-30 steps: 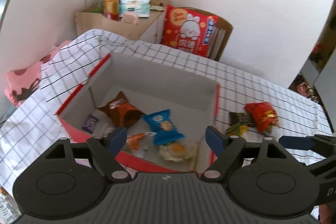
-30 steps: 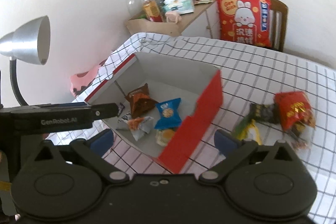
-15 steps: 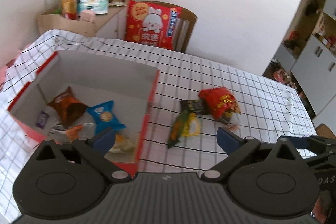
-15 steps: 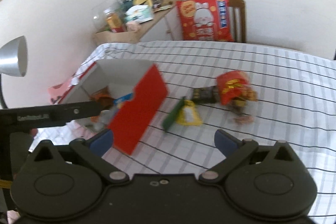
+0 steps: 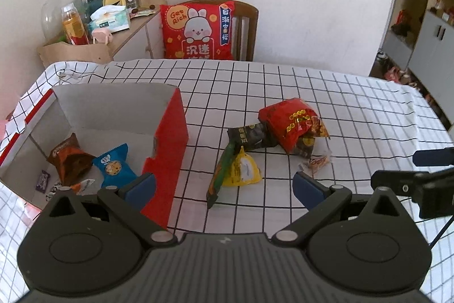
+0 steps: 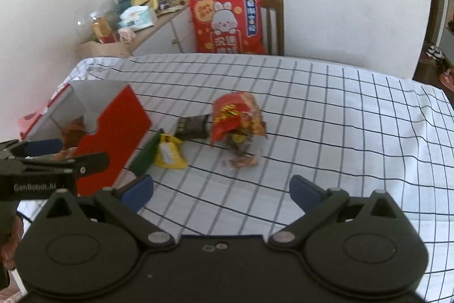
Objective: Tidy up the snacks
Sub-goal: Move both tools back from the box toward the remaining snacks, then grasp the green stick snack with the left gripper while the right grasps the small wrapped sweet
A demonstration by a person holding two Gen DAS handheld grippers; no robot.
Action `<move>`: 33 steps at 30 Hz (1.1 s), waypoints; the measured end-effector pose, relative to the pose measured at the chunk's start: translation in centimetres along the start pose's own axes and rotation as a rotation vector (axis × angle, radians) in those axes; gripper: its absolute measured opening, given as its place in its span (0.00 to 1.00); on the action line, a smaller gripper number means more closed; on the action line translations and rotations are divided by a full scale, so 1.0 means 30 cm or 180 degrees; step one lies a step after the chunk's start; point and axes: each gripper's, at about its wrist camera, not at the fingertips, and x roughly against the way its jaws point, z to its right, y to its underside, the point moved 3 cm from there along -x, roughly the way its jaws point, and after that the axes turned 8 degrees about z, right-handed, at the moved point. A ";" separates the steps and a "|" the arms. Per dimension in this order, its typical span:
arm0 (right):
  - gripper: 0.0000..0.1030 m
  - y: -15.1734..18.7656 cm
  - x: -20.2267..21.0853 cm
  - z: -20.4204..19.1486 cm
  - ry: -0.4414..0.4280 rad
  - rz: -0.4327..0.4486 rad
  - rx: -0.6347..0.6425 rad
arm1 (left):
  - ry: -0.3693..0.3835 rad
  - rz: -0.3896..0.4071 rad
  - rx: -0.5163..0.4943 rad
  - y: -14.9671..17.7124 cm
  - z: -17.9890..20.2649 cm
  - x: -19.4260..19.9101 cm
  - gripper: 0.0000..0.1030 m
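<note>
Now both grippers' jaws gape empty, views swung from red box (image 5: 167,158) to loose snacks beside it, box interior partly hidden.

Open red-and-white cardboard box (image 5: 170,138) sits left on the checked white tablecloth (image 5: 354,104); blue biscuit packet (image 5: 113,166) and brown crinkled packet (image 5: 69,158) inside. Right of it, red foil snack bag (image 5: 292,124) lies behind yellow pouch (image 5: 242,171).

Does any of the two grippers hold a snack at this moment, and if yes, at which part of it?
Nothing is held. The left gripper and the right gripper are both open and empty above the tablecloth.
</note>
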 end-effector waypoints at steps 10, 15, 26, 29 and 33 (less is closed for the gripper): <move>0.90 0.013 -0.141 0.087 0.0001 -0.0200 0.0085 | -0.0064 -0.0099 -0.0056 0.024 0.028 -0.103 0.94; 0.83 0.014 -0.229 0.116 -0.0043 -0.0306 0.0086 | -0.0103 -0.0202 -0.0137 0.030 0.045 -0.165 0.79; 0.69 0.023 -0.422 0.102 -0.0093 -0.0446 0.0277 | -0.0147 -0.0468 -0.0123 0.044 -0.006 -0.285 0.59; 0.68 0.026 -0.453 0.090 -0.0084 -0.0442 0.0385 | -0.0114 -0.0519 -0.0085 0.046 -0.017 -0.306 0.54; 0.63 0.031 -0.478 0.075 -0.0074 -0.0454 0.0488 | -0.0092 -0.0603 -0.0064 0.049 -0.023 -0.331 0.43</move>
